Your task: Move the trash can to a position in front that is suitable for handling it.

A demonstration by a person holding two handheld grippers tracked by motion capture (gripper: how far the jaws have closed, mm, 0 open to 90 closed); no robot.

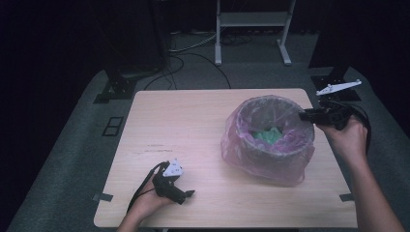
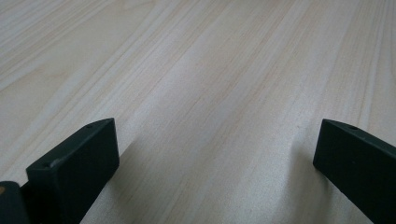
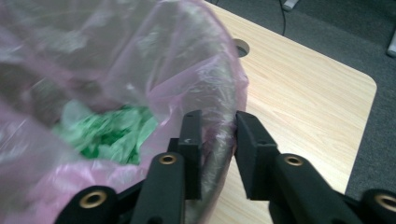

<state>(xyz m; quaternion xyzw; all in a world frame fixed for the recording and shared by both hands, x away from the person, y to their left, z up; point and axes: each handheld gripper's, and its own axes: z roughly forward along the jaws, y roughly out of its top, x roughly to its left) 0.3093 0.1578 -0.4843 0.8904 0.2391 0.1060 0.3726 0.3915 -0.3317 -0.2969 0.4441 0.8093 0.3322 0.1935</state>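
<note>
Bin: round, grey, lined with a thin, translucent pink plastic bag whose crinkled film folds over the rim and hangs loose down the outside. It stands on the right half of the table. Inside, at the bottom, lies crumpled green material — glossy and film-like in the right gripper view.

Table: pale wood-grain top with rounded corners, fine straight grain running across the left gripper view. A round hole is cut in the top just beyond the bin. Strips of grey tape sit at the near edge corners.

Room: dark, grey carpet floor, black cables trailing behind the table, the white legs of a stand at the back.

Right gripper: black, hard-edged jaws, held at the bin's right rim. In its own view the right gripper has its jaws closed onto the rim, one inside and one outside, with the bag film pinched between them.

Left gripper: resting low over the near-left part of the table, well apart from the bin. Its jaws stand wide apart — released, nothing between them but bare wood.
</note>
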